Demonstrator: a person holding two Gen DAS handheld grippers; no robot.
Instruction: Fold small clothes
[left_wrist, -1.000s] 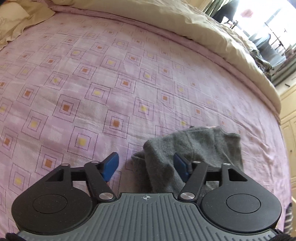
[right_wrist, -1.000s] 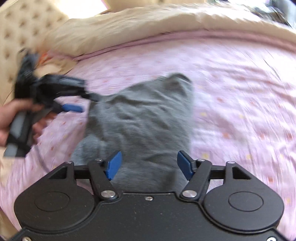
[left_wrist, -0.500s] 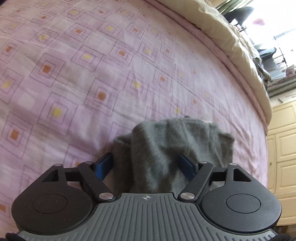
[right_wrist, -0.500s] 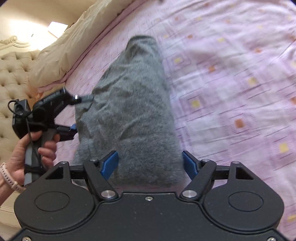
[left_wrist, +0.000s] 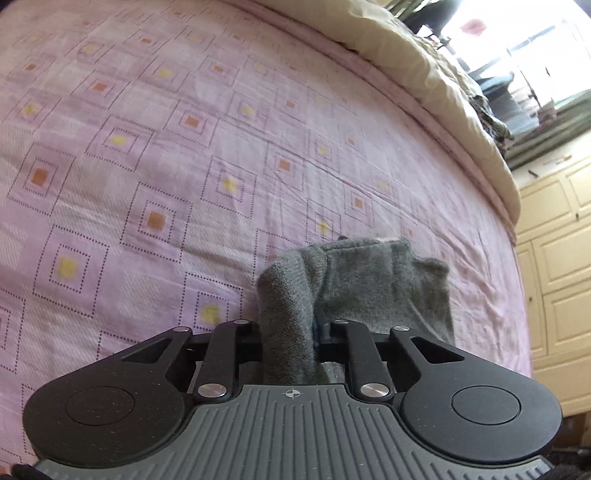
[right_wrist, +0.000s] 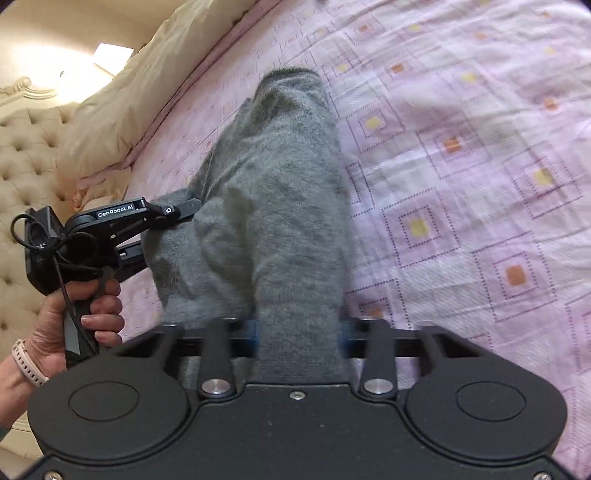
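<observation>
A small grey knitted garment (right_wrist: 280, 192) lies stretched on the pink patterned bedsheet (right_wrist: 461, 184). My right gripper (right_wrist: 299, 334) is shut on its near end, the fabric bunched between the blue pads. My left gripper (left_wrist: 290, 332) is shut on a fold at the other end of the same grey garment (left_wrist: 369, 284). In the right wrist view the left gripper (right_wrist: 173, 212) comes in from the left, held by a person's hand (right_wrist: 85, 317), and bites the garment's left edge.
A beige quilt (left_wrist: 424, 85) runs along the bed's far side, with cream cupboard doors (left_wrist: 557, 258) beyond. A beige pillow (right_wrist: 147, 85) and a tufted headboard (right_wrist: 26, 162) lie at the left of the right wrist view. Bare sheet spreads to the right.
Both grippers have shut on the grey garment; they were open around it before. The left gripper slid onto the fold, and the garment now lies stretched between the two.
</observation>
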